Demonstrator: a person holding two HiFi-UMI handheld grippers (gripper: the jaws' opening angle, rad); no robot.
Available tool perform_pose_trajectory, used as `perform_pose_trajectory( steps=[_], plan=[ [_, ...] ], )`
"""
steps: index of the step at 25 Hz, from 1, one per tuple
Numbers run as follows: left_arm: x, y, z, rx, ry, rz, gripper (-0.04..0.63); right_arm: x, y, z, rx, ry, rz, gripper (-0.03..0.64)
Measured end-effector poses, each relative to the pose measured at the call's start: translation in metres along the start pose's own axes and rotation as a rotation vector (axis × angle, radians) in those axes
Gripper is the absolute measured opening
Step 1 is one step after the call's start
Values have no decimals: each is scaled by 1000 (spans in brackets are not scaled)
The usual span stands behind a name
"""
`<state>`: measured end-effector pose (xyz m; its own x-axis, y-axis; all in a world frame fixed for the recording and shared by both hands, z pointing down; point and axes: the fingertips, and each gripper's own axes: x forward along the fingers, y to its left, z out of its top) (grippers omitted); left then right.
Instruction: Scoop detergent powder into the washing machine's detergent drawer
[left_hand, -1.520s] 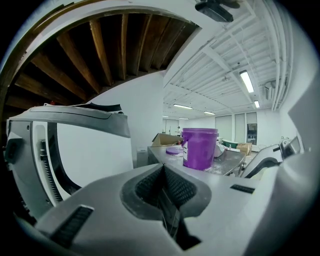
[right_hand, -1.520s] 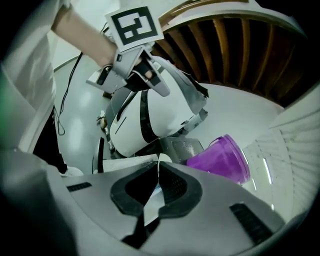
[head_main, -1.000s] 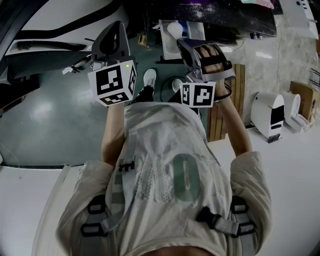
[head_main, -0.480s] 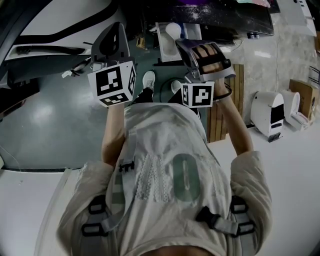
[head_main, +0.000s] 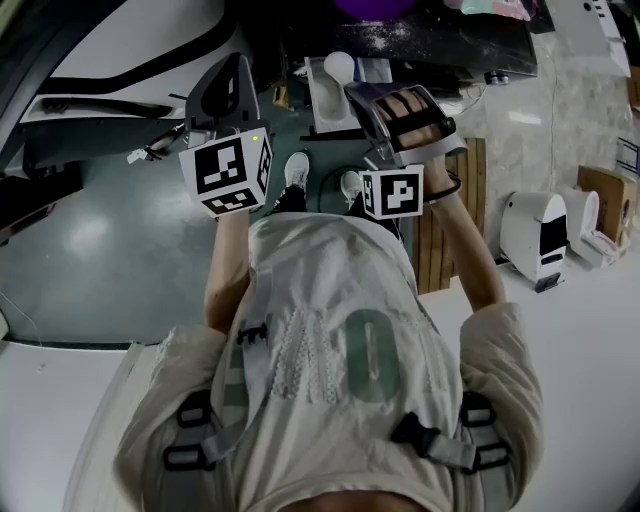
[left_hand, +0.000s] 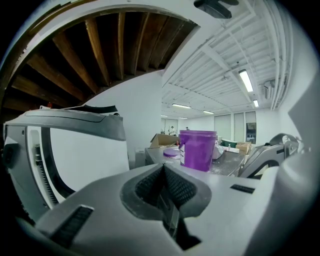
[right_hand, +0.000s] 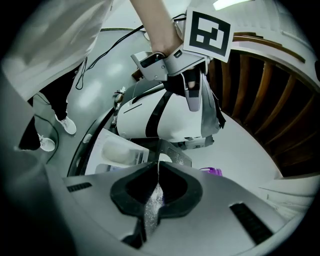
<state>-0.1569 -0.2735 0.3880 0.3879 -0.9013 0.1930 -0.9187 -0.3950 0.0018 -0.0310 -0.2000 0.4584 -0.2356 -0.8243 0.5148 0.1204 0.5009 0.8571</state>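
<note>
**A:** Head view?
**B:** The purple tub (head_main: 372, 6) has slid in at the far edge, and the detergent drawer (head_main: 330, 95) sits open just near of it. Closing in, I'd say.
**A:** Left gripper view?
**B:** Left hand-held gripper (left_hand: 162, 181) pressed together, empty.
**A:** Right?
**B:** Right hand-held gripper (right_hand: 156, 192) pinching a powder-dusted scoop handle (right_hand: 152, 205). The drawer is at left, with open room above.

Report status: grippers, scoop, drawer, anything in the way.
Left gripper shut, empty. Right gripper shut on scoop, at the open detergent drawer. Powder in drawer. Nothing blocking.
</note>
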Motion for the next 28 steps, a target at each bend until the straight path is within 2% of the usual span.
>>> perform_pose_trajectory(
  steps=[6, 11, 19, 28],
  plan=[
    [6, -10, 40, -20, -72, -5, 20, -18, -41, -11, 172, -36, -67, 12],
    [6, -29, 65, -3, -117, -10, 20, -42, -74, -27, 301, -68, -144, 12],
    [6, -71, 88, 20, -165, -29, 20, -85, -123, -67, 589, -147, -334, 11],
    [-1, -119, 110, 46, -217, -51, 20, -121, -138, -118, 946, -213, -432, 12]
  ],
)
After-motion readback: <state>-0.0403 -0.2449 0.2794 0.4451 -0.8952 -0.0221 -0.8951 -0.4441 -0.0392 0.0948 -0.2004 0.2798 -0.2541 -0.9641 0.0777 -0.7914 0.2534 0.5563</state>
